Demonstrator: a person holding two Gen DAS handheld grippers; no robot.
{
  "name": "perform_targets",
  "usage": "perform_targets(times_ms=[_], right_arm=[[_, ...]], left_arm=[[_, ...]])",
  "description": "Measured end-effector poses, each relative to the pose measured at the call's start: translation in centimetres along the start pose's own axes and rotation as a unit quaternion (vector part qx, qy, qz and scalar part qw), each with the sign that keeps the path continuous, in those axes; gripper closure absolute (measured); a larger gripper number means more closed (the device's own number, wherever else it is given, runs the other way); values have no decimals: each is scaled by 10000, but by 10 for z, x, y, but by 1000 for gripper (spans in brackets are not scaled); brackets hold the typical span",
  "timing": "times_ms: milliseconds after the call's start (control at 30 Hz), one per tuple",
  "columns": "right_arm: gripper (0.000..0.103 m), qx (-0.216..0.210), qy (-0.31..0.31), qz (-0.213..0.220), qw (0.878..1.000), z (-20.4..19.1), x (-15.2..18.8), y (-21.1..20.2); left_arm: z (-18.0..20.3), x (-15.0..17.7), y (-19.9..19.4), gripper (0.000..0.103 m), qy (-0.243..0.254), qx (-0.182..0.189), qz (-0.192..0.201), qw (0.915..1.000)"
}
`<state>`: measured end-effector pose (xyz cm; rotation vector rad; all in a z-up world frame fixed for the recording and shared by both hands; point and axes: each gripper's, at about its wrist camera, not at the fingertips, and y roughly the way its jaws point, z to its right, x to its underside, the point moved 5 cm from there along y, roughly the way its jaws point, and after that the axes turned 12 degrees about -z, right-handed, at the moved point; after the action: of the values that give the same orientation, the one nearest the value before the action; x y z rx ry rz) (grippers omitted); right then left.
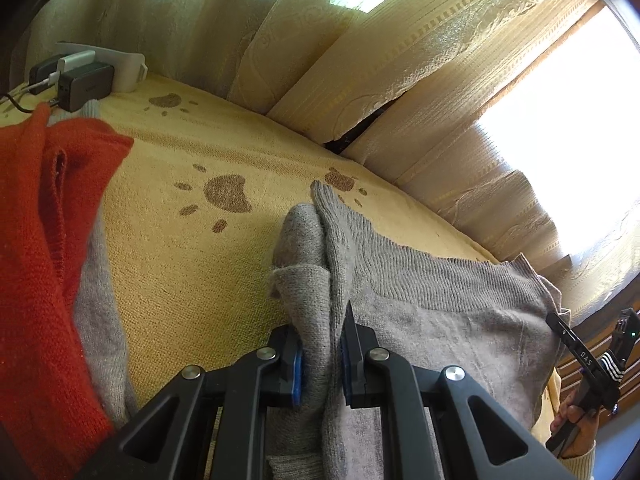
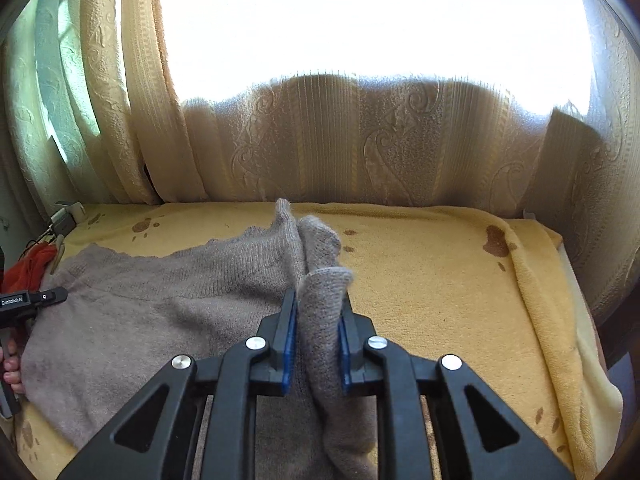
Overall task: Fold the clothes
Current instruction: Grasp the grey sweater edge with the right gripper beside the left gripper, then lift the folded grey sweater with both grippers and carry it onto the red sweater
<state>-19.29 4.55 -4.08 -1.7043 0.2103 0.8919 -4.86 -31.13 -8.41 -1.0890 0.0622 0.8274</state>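
Observation:
A grey knitted sweater [image 1: 448, 312] lies spread over a yellow blanket with brown paw prints [image 1: 192, 264]. My left gripper [image 1: 320, 356] is shut on a bunched fold at one corner of the sweater, and the fabric stands up between the blue pads. In the right wrist view the same grey sweater [image 2: 132, 312] stretches to the left. My right gripper [image 2: 318, 340] is shut on a raised fold at its other corner. The right gripper [image 1: 580, 364] also shows at the far right of the left wrist view, held by a hand.
A red knitted garment [image 1: 44, 248] lies at the left over another grey piece. Chargers and a white box [image 1: 88, 76] sit at the far left corner. Patterned curtains [image 2: 360, 140] hang along the far edge, with a bright window behind. The blanket's right edge is folded up [image 2: 536, 280].

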Motion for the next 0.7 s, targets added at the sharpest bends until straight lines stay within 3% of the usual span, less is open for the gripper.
perform_targets(times_ms=[400, 700], right_arm=[[84, 118, -252, 737, 9969, -33, -11, -76], [84, -75, -668, 1235, 9901, -99, -20, -136]], left_arm=[[29, 1, -71, 88, 377, 268, 523, 9976], [10, 9, -167, 88, 524, 334, 1167, 9912]])
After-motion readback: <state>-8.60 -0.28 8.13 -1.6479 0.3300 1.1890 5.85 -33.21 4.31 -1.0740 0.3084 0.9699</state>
